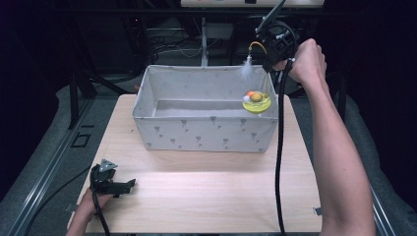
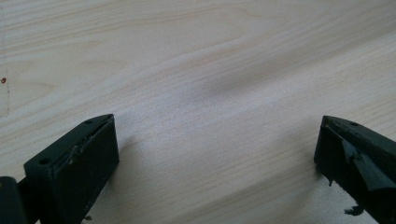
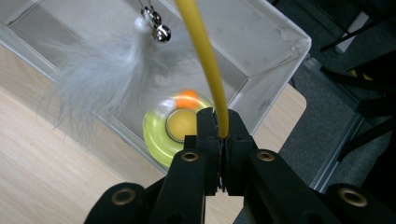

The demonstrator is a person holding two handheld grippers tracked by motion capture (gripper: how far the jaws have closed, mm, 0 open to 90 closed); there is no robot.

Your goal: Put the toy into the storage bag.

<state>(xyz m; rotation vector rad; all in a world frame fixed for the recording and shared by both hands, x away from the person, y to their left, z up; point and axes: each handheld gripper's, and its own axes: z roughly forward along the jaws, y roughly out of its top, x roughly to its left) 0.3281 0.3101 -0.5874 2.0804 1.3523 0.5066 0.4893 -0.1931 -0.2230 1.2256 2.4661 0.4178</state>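
A cat toy hangs from my right gripper (image 1: 268,62), which is shut on its curved yellow wand (image 1: 256,45) high over the far right corner of the fabric box (image 1: 204,130). A white feather (image 1: 246,70) dangles from the wand's tip. The toy's yellow-green round base (image 1: 256,102), holding an orange and a white ball, hovers near the box's right rim. In the right gripper view the jaws (image 3: 219,123) pinch the wand (image 3: 205,56) above the blurred base (image 3: 175,130), with the feather (image 3: 98,79) and a small bell (image 3: 162,31) beyond. My left gripper (image 1: 129,186) lies open on the table, nothing between its jaws (image 2: 217,140).
The box is white fabric with small grey marks and stands at the far middle of the light wooden table (image 1: 206,191). The right gripper's black cable (image 1: 280,147) hangs down across the table's right side. Dark floor and metal rails surround the table.
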